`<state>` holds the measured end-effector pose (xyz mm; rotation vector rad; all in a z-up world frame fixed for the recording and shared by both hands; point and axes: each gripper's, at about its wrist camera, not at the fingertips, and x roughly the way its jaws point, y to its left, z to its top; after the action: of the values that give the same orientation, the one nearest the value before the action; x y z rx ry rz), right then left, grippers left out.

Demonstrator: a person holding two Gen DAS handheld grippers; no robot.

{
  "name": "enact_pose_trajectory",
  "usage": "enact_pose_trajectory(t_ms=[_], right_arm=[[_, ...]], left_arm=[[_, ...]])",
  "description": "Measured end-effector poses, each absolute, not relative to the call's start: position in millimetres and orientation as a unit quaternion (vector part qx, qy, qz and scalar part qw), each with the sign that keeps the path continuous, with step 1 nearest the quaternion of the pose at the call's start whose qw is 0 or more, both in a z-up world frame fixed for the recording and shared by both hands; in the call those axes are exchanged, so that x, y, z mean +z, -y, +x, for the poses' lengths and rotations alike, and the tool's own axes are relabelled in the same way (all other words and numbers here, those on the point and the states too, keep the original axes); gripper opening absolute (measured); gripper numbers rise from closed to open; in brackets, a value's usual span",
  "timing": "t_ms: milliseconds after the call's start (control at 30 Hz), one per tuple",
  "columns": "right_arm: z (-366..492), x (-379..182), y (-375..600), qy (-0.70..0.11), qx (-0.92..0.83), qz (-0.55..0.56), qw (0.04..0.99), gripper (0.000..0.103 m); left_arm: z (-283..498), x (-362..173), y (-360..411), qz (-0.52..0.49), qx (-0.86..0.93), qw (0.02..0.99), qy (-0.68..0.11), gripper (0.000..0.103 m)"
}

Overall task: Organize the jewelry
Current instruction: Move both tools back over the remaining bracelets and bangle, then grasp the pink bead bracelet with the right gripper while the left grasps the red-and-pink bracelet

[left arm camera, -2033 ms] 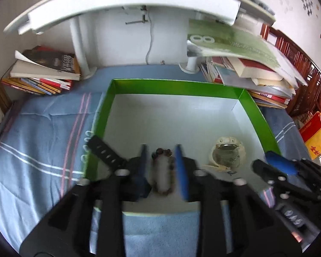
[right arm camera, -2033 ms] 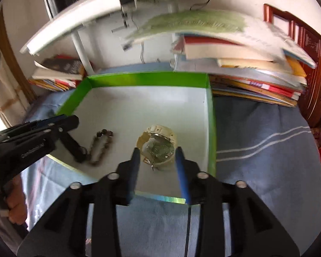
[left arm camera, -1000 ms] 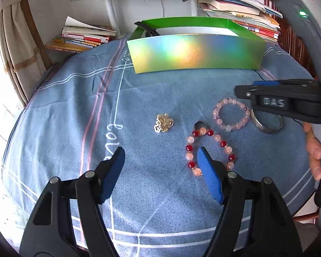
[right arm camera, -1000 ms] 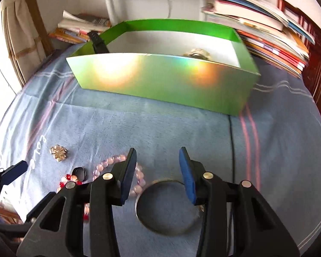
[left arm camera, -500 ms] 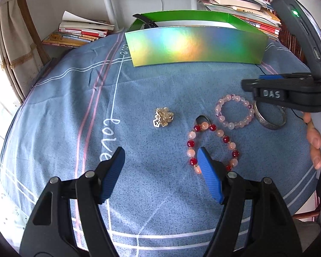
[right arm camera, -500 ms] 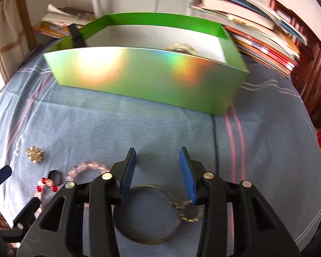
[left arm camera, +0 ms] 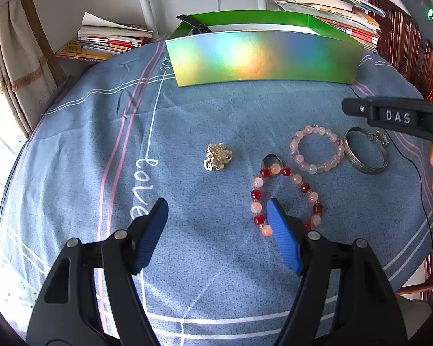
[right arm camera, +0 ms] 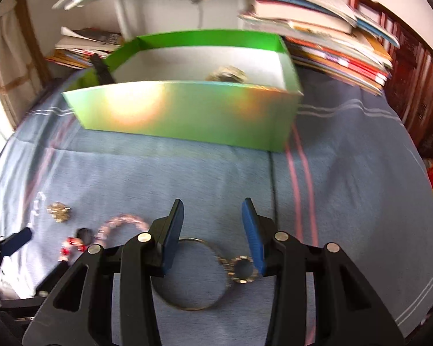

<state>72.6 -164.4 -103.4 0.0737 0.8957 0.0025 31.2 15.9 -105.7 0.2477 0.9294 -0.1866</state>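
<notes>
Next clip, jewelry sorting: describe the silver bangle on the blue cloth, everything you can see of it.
The silver bangle is a thin band of grey metal, faint patterning on its outer face, lying flat on the blue cloth. A small stone-set ring sits against its rim on the side away from the pink bead bracelet, which nearly touches its opposite side. The right gripper hovers over it, jaws open, not gripping it.

A blue striped cloth (left arm camera: 187, 109) fills the middle, stacked books (left arm camera: 106, 40) lie upper left, more books (right arm camera: 332, 37) upper right, a curtain (left arm camera: 17, 66) at far left.
</notes>
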Motion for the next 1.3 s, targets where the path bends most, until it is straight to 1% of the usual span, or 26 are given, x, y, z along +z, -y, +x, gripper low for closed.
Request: enact_pose_trajectory(t_ms=[367,400,433,533,600,867,1100,1167,1233,1300], right_arm=[[84,-110,123,-0.45,0.039,-0.013,0.892,0.042],[83,-110,122,-0.45,0.04,-0.014,0.892,0.039],[82,-109,122,-0.45,0.043,-0.014,0.892,0.033],[78,-109,119,-0.449,0.051,-0.02,0.892,0.02],[76,-109,117,-0.448,0.06,-0.025,0.892,0.017],[76,-109,123,-0.446,0.059,-0.01,0.893,0.018],[70,-108,140,-0.446,0.046,0.009,0.894,0.019],[68,-106,140,-0.445,0.051,0.012,0.894,0.022],[65,-106,138,-0.444,0.063,0.012,0.894,0.027],[63,-106,132,-0.444,0.074,0.005,0.893,0.031]], left_arm=[[33,-106,-18,0.114,-0.091,0.883,-0.447,0.071],[33,-106,-18,0.113,-0.091,0.883,-0.447,0.071],[33,-106,-18,0.112,-0.09,0.883,-0.447,0.071],[34,-106,-19,0.111,-0.09,0.883,-0.447,0.071],[34,-106,-20,0.111,-0.089,0.883,-0.448,0.071],[37,-106,-23,0.107,-0.087,0.883,-0.448,0.071],[46,-104,-38,0.085,-0.077,0.884,-0.454,0.071],[47,-102,-39,0.083,-0.074,0.885,-0.452,0.071],[47,-100,-40,0.083,-0.073,0.886,-0.451,0.071],[47,-100,-41,0.084,-0.072,0.886,-0.45,0.071]])
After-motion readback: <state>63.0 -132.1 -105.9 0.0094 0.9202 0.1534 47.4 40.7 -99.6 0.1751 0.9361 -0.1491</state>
